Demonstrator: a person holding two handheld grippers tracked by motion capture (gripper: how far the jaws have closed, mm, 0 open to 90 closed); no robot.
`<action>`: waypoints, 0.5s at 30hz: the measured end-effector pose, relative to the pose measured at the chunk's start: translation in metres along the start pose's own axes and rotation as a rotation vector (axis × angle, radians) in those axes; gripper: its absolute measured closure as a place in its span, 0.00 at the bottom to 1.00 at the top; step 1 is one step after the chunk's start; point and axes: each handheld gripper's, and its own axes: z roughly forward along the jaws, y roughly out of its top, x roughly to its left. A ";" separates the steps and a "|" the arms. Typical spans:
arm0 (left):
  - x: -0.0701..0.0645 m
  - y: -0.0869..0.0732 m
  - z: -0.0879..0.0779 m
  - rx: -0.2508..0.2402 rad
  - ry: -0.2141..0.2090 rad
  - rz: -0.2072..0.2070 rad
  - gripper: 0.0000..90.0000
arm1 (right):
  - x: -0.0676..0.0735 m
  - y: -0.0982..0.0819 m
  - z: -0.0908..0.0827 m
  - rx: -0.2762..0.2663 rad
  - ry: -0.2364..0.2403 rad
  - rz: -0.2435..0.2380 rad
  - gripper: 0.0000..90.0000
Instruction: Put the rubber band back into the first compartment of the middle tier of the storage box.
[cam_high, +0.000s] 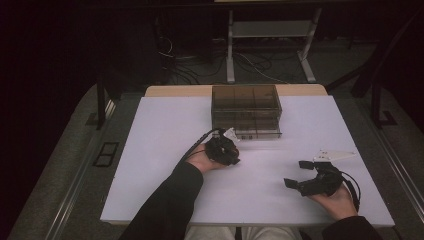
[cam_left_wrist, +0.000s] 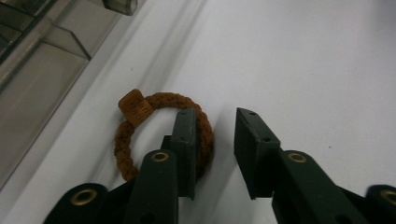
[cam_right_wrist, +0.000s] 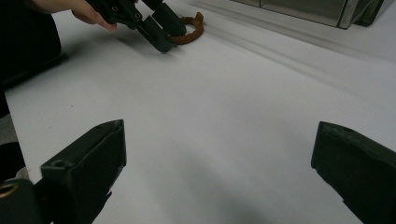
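Hair tie: I see a brown braided ring with a small tan tag on it, lying flat on the white table, just in front of the smoky clear plastic drawer box.

Hair tie, right gripper view: the same ring shows far off near the top, with the other gripper's jaws over its near side.

Left gripper: my left gripper is down at the ring. One jaw stands inside the loop and covers part of the braid; the other stands outside the loop on bare table. One strand of the ring lies between them.

Left jaws: narrowed but with a clear gap; I can't see the pads pressing the braid, so I count them as apart, not clamped.

Left gripper, high view: it sits just in front of the box, my hand under it, dark sleeve behind.

Right gripper: my right gripper rests low over the table on the right side, well apart from the ring, a grey three-cornered plate on top.

Right jaws: spread wide, nothing between them but bare table.

Drawer box: near the far middle edge of the table, several compartments, drawers stacked.
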 end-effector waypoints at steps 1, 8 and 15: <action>0.001 0.000 0.000 0.000 0.000 0.000 0.81 | 0.000 0.000 0.000 0.000 0.000 0.002 0.03; 0.005 -0.001 0.000 -0.004 -0.007 -0.040 0.90 | 0.000 0.000 0.000 0.000 -0.002 0.003 0.03; 0.006 -0.002 0.000 -0.015 -0.027 -0.056 0.93 | -0.001 0.000 -0.001 -0.001 -0.003 0.003 0.03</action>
